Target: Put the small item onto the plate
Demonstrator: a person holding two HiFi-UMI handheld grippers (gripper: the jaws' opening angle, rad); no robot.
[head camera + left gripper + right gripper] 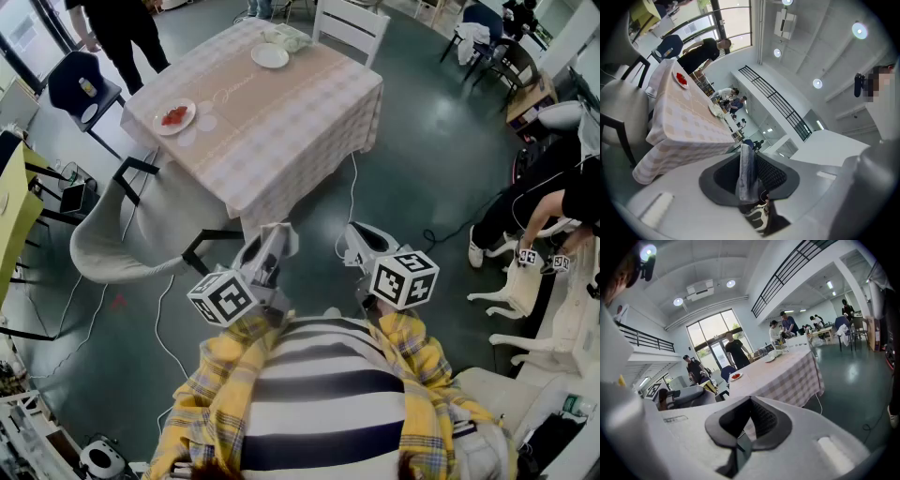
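Left gripper point(749, 149), held at the chest: clamped on a grey flat strip point(746, 173), seemingly the small item, gripped for carrying. Right gripper point(750, 401): closed, empty, idle alongside. Plate point(188, 108) with red pieces point(173, 115): well apart, on the table point(281, 112).

No legible text, number or brand in any view. The desk cloth point(281, 122) carries a faint script line on its middle band, too small to read. The left marker cube point(223, 298) and right marker cube point(405, 278) show square patterns only.
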